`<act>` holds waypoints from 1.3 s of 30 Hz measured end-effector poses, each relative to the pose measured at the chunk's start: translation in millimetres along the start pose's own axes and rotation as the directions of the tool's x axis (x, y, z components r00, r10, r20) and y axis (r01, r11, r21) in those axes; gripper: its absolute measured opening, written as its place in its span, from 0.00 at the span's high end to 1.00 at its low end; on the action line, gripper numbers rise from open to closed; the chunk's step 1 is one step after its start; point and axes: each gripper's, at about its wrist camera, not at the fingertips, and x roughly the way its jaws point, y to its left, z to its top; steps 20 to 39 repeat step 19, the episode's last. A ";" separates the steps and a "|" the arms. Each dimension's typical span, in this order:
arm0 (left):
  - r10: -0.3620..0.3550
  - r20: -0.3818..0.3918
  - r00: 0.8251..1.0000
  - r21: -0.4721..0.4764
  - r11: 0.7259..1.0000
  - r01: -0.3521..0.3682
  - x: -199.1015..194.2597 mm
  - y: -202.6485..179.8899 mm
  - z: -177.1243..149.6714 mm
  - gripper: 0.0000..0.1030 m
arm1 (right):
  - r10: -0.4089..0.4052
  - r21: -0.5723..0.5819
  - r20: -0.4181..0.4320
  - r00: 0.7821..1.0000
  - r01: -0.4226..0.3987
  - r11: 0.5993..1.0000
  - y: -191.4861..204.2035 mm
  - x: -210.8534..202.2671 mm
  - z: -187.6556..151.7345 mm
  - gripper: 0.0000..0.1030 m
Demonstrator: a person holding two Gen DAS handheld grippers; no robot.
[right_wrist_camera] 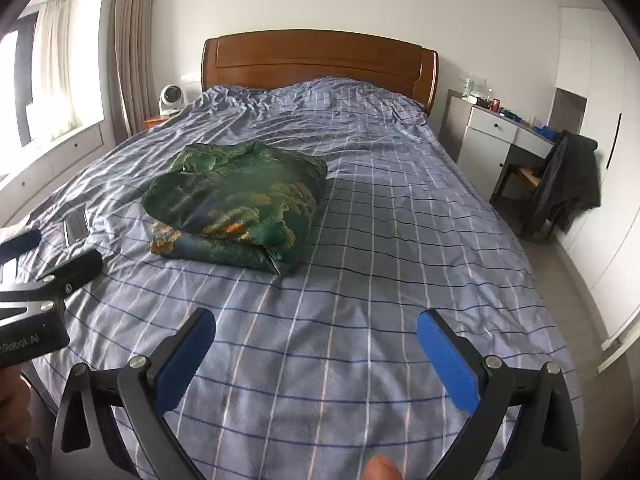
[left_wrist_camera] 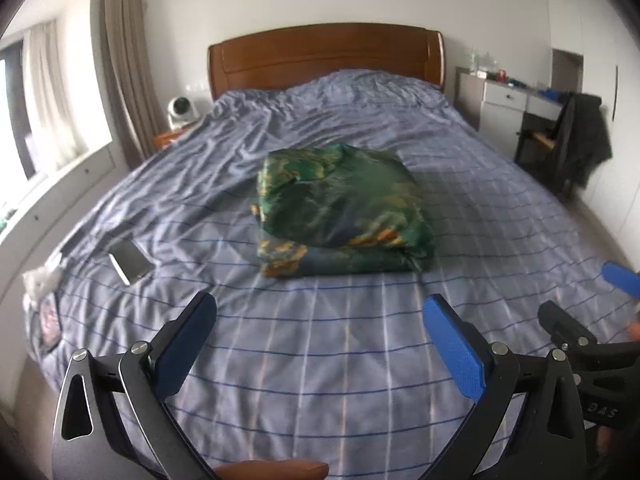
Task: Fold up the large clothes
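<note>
A green garment with gold and orange print (left_wrist_camera: 344, 208) lies folded in a thick bundle on the middle of the bed; it also shows in the right wrist view (right_wrist_camera: 236, 204). My left gripper (left_wrist_camera: 320, 320) is open and empty, held above the bed's near part, short of the bundle. My right gripper (right_wrist_camera: 316, 332) is open and empty, to the right of the bundle and nearer the foot. The right gripper's fingers (left_wrist_camera: 560, 320) show at the right edge of the left wrist view. The left gripper's fingers (right_wrist_camera: 76, 268) show at the left edge of the right wrist view.
The bed (left_wrist_camera: 360, 360) has a blue checked cover and a wooden headboard (left_wrist_camera: 320, 56). A phone (left_wrist_camera: 130, 260) and small items lie at its left edge. A white desk (right_wrist_camera: 496, 132) and a chair with a dark jacket (right_wrist_camera: 560, 184) stand on the right. A window ledge runs along the left.
</note>
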 end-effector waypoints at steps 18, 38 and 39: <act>0.010 -0.060 0.998 -0.071 0.997 -0.015 5.9 10.1 -9.9 0.00 | -0.029 -0.018 -0.007 1.000 0.029 0.999 4.1 -8.5 -7.5 0.00; 0.016 -0.054 0.998 -0.066 0.998 -0.020 5.1 9.5 -10.0 0.00 | -0.030 -0.016 -0.006 1.000 0.030 0.999 3.9 -8.9 -7.4 0.00; 0.016 -0.054 0.998 -0.066 0.998 -0.020 5.1 9.5 -10.0 0.00 | -0.030 -0.016 -0.006 1.000 0.030 0.999 3.9 -8.9 -7.4 0.00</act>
